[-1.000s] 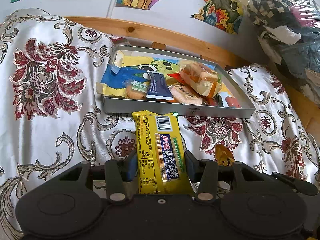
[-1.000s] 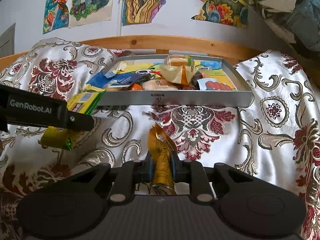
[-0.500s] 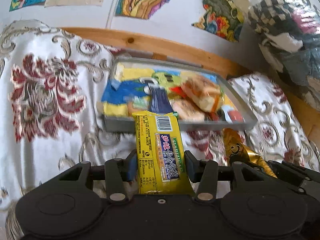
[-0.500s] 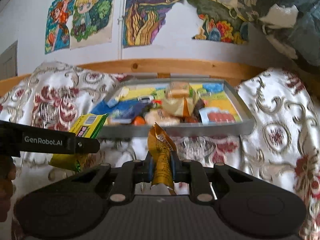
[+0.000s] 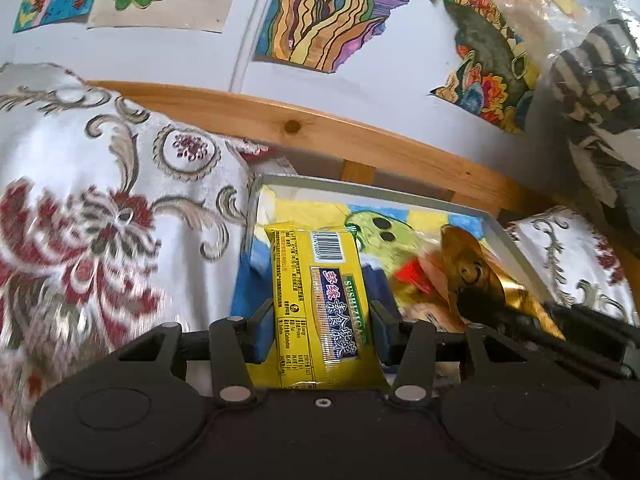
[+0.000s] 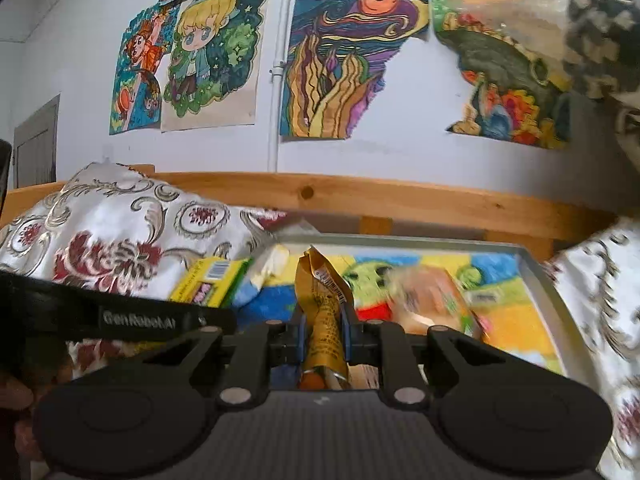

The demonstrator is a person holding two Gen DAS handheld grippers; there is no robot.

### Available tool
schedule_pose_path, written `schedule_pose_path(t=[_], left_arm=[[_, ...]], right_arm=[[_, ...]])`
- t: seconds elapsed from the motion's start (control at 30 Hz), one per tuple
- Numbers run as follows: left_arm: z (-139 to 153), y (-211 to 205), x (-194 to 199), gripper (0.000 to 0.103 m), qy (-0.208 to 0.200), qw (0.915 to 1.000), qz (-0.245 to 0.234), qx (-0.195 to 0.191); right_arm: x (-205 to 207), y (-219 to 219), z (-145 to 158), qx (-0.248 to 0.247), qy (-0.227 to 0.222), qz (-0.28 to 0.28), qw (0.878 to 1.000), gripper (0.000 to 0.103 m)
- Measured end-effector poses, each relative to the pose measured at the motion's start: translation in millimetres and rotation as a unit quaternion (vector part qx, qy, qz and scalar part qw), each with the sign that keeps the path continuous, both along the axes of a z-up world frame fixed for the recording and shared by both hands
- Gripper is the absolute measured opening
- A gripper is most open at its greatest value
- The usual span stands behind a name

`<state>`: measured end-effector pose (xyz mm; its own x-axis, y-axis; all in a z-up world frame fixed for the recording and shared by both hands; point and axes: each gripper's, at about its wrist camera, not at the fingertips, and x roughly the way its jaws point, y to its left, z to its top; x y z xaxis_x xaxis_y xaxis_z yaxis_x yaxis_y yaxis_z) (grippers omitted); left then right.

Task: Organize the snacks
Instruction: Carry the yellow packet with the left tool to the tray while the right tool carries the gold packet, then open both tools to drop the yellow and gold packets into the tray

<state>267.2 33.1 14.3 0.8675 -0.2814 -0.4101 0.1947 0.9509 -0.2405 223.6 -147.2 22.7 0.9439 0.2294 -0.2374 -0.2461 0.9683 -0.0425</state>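
We have carried both clamped snacks, yellow packet (image 5: 320,304) left and gold packet (image 6: 326,320) right, from short of the tray (image 5: 516,252) to over it.

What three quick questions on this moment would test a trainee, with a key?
1. True or false: the left gripper is shut on the yellow snack packet.
2. Which item does the right gripper hold? A) the gold wrapper B) a blue sachet C) nothing
3. Fill in: both held snacks hang over the grey ____ lying on the patterned cloth.

Key:
1. True; its blue pads press the packet's sides.
2. A; the jaws clamp the gold wrapper upright.
3. tray, which already holds other wrapped snacks.
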Motion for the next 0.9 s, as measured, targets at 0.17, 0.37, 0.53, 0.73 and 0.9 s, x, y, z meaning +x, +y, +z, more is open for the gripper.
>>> schedule_pose_path(t=[0.17, 0.37, 0.53, 0.73, 0.9], left_arm=[[-2.2, 5.5, 31.6, 0.05, 0.002, 0.9999, -0.013, -0.009], [-9.0, 5.7, 46.3, 0.05, 0.015, 0.9998, -0.016, -0.002], [-12.9, 6.5, 49.5, 0.05, 0.022, 0.9997, -0.014, -0.003], [-12.4, 9.5, 51.2, 0.05, 0.028, 0.9995, -0.009, -0.012], [-5.5, 13.3, 45.7, 0.061, 0.017, 0.9997, 0.011, -0.015]], right_arm=[[29.4, 7.8, -4.7, 0.0, 0.004, 0.006, 1.0, 0.019], [45.1, 9.4, -15.2, 0.001, 0.02, 0.001, 1.0, 0.019], [47.8, 8.3, -19.2, 0.006, 0.03, 0.002, 1.0, 0.024], [46.7, 8.3, -17.3, 0.004, 0.028, 0.005, 1.0, 0.031], [45.3, 6.7, -14.9, 0.018, 0.031, 0.016, 0.999, 0.041]])
